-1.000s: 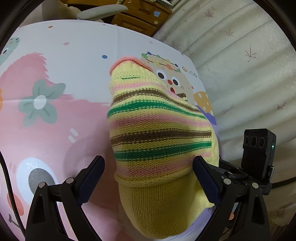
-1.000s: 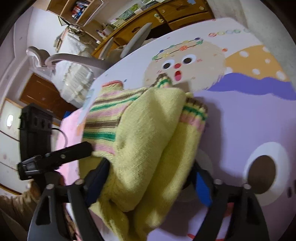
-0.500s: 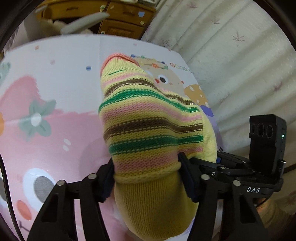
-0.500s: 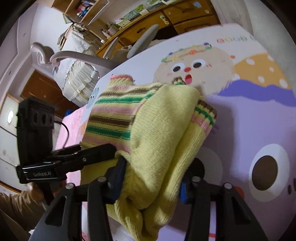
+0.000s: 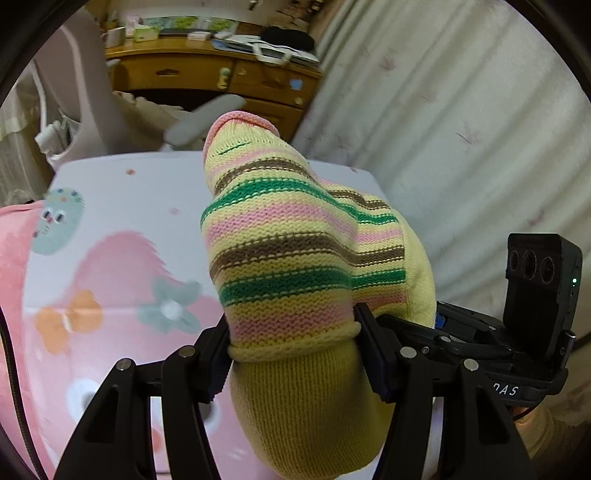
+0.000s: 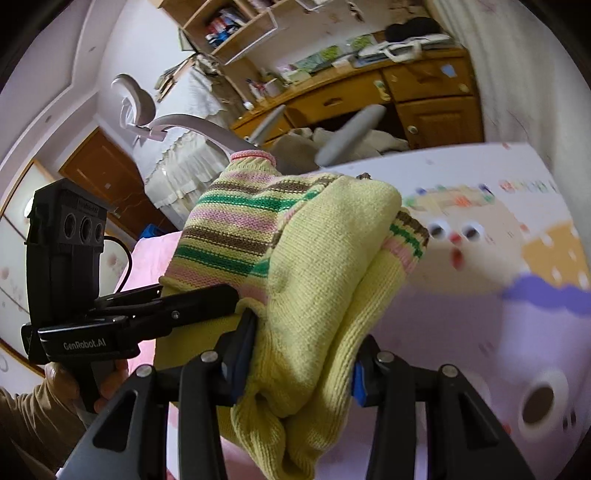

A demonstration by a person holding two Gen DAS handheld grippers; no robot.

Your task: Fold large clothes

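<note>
Yellow knit sweater [image 5: 295,258] with pink, green and brown stripes hangs bunched above the cartoon-printed bench [image 5: 122,206], clamped in the jaws of both left gripper [image 5: 293,354] and right gripper [image 6: 303,365].

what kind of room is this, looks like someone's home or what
Most likely a bedroom or study in a home. A cluttered wooden desk with drawers stands at the back, an office chair before it, and a wall bookshelf above. The striped sweater is held over a cartoon-print sheet, perhaps on a bed.
</note>
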